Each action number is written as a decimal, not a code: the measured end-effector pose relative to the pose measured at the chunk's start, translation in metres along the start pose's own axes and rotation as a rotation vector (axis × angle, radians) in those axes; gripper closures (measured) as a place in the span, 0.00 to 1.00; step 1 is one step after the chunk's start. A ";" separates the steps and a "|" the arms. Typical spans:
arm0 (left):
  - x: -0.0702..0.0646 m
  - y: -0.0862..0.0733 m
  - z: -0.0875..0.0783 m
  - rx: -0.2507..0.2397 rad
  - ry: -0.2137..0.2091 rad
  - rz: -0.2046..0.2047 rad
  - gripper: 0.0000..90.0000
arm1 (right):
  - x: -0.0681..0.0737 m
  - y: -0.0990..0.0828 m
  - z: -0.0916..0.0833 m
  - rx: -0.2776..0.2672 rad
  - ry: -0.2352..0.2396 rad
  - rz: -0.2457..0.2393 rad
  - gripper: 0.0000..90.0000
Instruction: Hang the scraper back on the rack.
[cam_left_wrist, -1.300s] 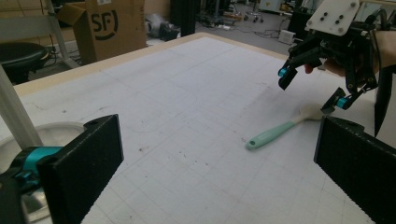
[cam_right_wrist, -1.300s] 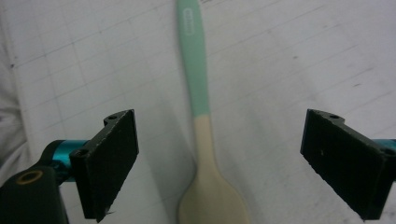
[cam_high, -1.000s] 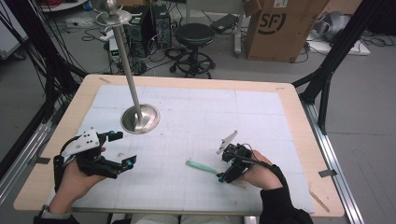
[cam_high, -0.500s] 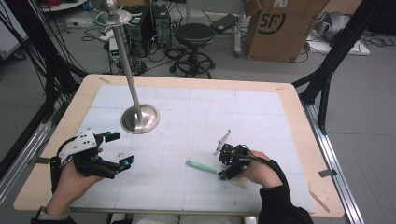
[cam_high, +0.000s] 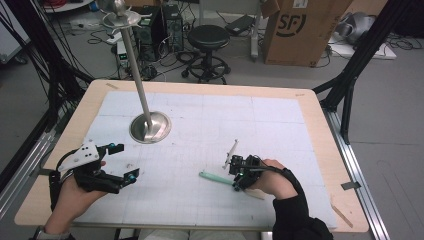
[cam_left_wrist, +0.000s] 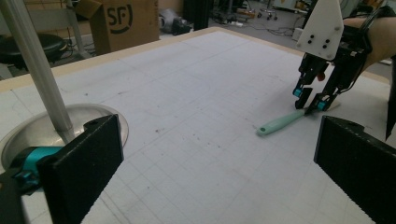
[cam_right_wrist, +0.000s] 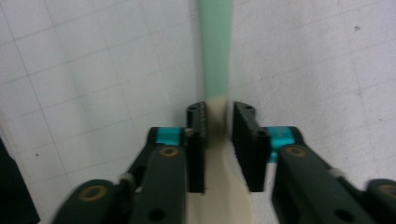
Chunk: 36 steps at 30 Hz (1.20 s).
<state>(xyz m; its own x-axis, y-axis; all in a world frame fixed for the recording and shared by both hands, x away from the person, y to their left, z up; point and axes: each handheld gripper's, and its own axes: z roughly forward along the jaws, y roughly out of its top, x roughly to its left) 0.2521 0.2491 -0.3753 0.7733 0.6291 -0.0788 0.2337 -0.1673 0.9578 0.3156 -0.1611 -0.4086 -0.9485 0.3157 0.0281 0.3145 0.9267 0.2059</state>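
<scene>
Two grippers over white gridded mat. Right gripper jaws just closing around flat mint-green-and-cream plastic spatula lying on mat; small gap remains, grip not yet firm. Lift likely next. Left gripper idle, jaws wide apart, near steel pole base.

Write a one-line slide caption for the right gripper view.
Right tool, its jaws just closing, straddles the cream-and-mint utensil lying on the gridded white mat.
</scene>
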 end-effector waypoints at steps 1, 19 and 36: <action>0.000 0.000 -0.001 0.000 0.000 0.001 0.02 | 0.000 0.000 0.000 0.001 0.001 0.002 0.88; 0.002 0.001 0.000 -0.005 -0.001 -0.003 0.02 | -0.008 -0.024 -0.008 -0.173 0.050 0.049 0.89; 0.005 0.003 0.009 -0.010 -0.024 -0.004 0.02 | -0.012 -0.047 -0.043 -0.661 -0.009 0.211 0.89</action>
<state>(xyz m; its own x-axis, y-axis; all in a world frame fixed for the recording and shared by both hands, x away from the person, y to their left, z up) 0.2622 0.2444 -0.3755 0.7867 0.6110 -0.0889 0.2306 -0.1572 0.9603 0.3104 -0.2177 -0.3762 -0.8684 0.4796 0.1259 0.3999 0.5274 0.7496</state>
